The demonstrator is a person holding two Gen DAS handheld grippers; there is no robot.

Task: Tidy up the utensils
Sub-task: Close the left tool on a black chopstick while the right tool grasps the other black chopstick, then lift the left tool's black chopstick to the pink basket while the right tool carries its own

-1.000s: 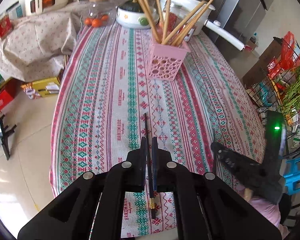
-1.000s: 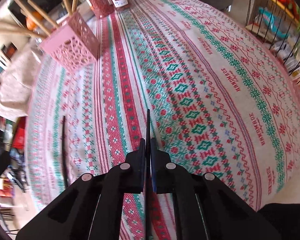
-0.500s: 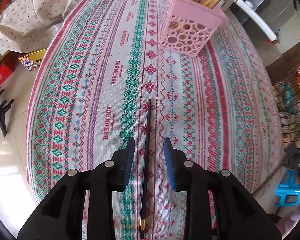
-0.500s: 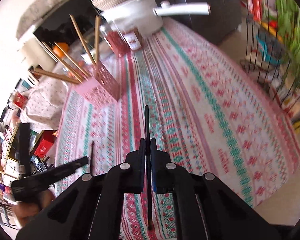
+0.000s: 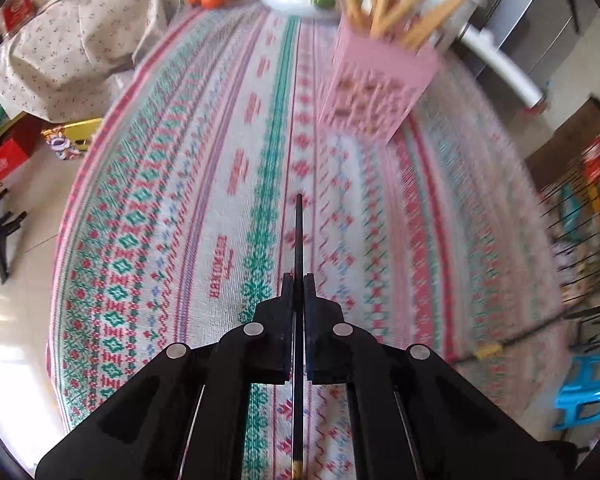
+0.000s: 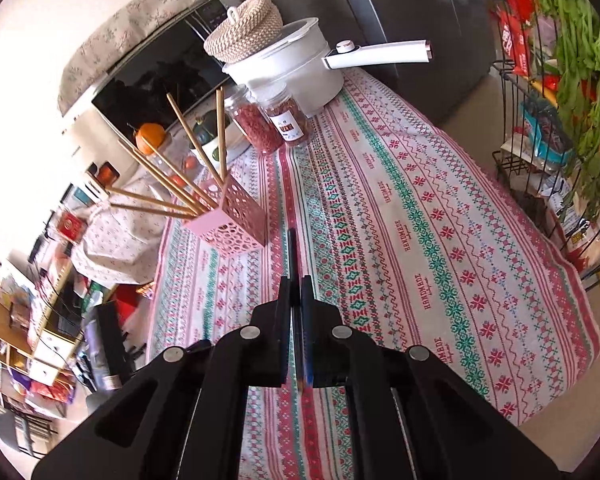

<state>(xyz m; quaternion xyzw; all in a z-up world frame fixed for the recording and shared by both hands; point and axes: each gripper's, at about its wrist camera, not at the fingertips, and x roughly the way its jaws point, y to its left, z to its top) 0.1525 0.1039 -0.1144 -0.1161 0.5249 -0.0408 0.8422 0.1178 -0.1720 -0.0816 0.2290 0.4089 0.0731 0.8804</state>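
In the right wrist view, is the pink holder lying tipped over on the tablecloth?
No, the pink holder stands on its base on the tablecloth, with wooden chopsticks sticking up out of its open top.

The left gripper (image 5: 299, 280), spread around the black chopstick (image 5: 299, 236) half a second ago, now pinches it. The right gripper (image 6: 295, 284) now carries its dark chopstick (image 6: 291, 248) closer to the pink holder (image 6: 236, 220), higher above the tablecloth (image 6: 440, 240).
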